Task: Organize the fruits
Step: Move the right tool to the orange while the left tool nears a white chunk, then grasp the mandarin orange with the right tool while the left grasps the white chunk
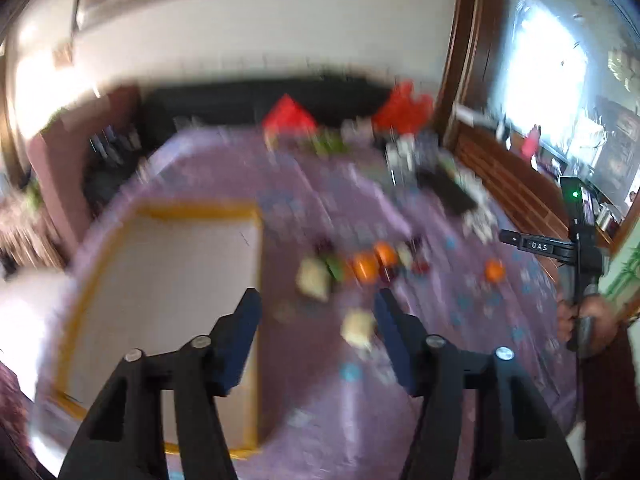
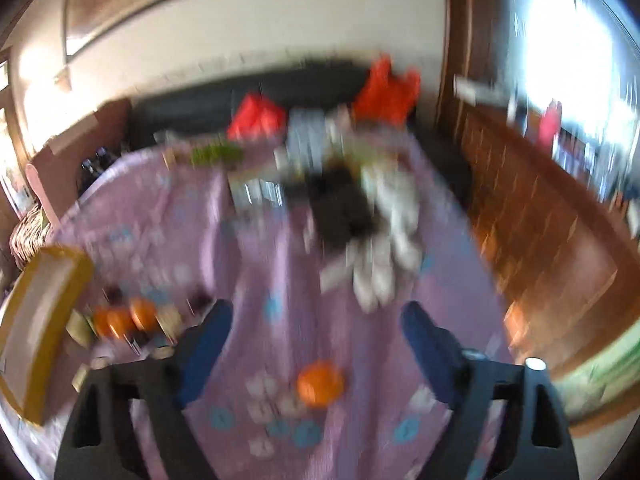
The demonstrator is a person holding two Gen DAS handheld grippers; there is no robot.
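Observation:
Both views are motion-blurred. My left gripper (image 1: 316, 300) is open above a purple tablecloth (image 1: 360, 400). A pale fruit (image 1: 358, 328) lies just inside its right finger. Ahead lies a cluster: another pale fruit (image 1: 314, 280), a green piece (image 1: 335, 267), two oranges (image 1: 366, 266), dark red fruits. A lone orange (image 1: 495, 270) lies to the right. A white tray with a yellow rim (image 1: 168, 292) sits at the left. My right gripper (image 2: 316, 316) is open; the lone orange (image 2: 320, 383) lies between its fingers, below the tips. The cluster (image 2: 124, 320) and tray (image 2: 36, 320) show at left.
Red bags (image 1: 404, 110), glasses, a black item (image 1: 450, 192) and white packets (image 1: 480, 216) crowd the table's far side. A dark sofa stands behind. The right gripper handle, held by a hand (image 1: 580, 280), shows at the right edge. Wooden floor (image 2: 540, 220) lies right.

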